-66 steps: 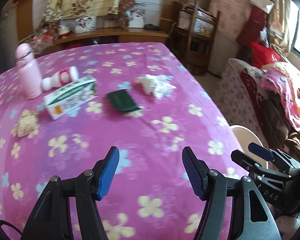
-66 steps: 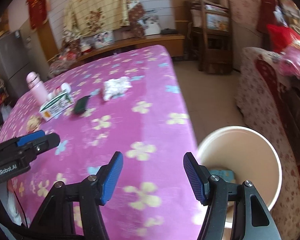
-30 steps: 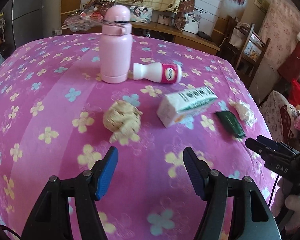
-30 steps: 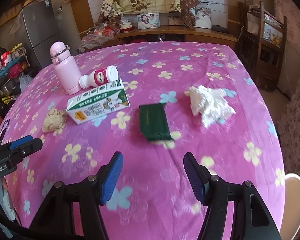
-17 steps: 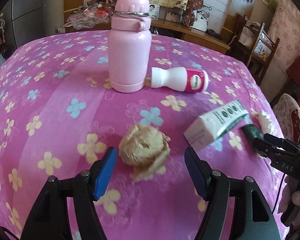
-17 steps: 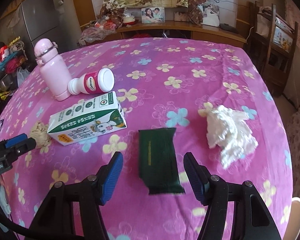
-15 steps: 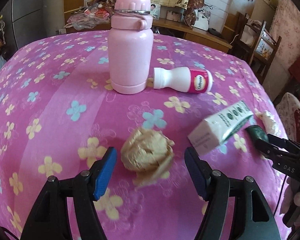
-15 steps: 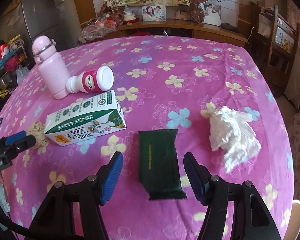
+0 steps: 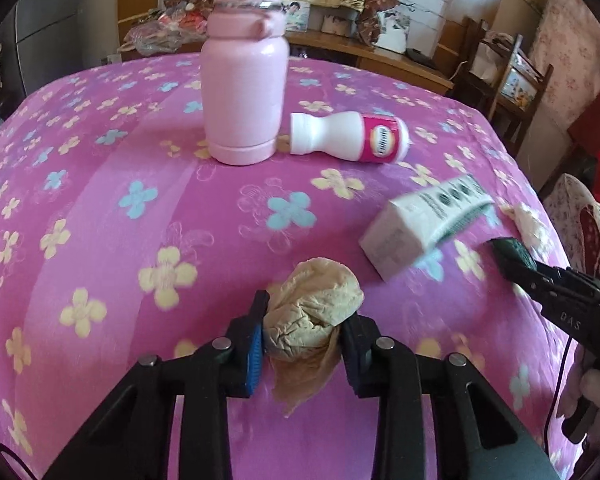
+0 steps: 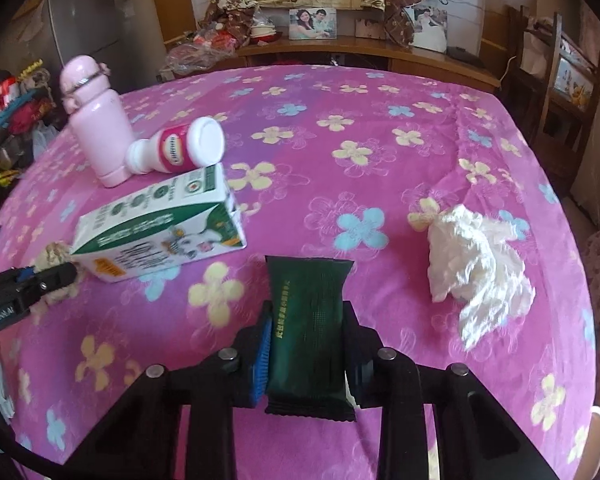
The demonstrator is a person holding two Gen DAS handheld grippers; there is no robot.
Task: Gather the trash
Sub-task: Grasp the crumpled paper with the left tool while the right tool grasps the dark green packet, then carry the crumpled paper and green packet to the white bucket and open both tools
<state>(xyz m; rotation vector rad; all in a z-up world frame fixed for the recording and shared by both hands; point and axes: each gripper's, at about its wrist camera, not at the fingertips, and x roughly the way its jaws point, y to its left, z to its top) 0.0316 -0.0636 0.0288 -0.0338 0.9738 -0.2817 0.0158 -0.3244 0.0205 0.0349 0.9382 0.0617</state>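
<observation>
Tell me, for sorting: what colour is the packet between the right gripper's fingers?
Dark green packet, clearest in the right wrist view.

Each gripper is black plastic with two thick arms and round silver screws on top. The left gripper [image 9: 304, 344] has blue ribbed pads [image 9: 255, 350] inside its fingers. The right gripper [image 10: 306, 356] looks the same, with white letters on its side and a thin black cable [image 9: 560, 376] hanging down.

Crumpled beige paper wad [image 9: 314, 314] – on pink cloth; flat dark green packet [image 10: 306, 330] – lengthwise, near white tissue [image 10: 476, 264].
</observation>
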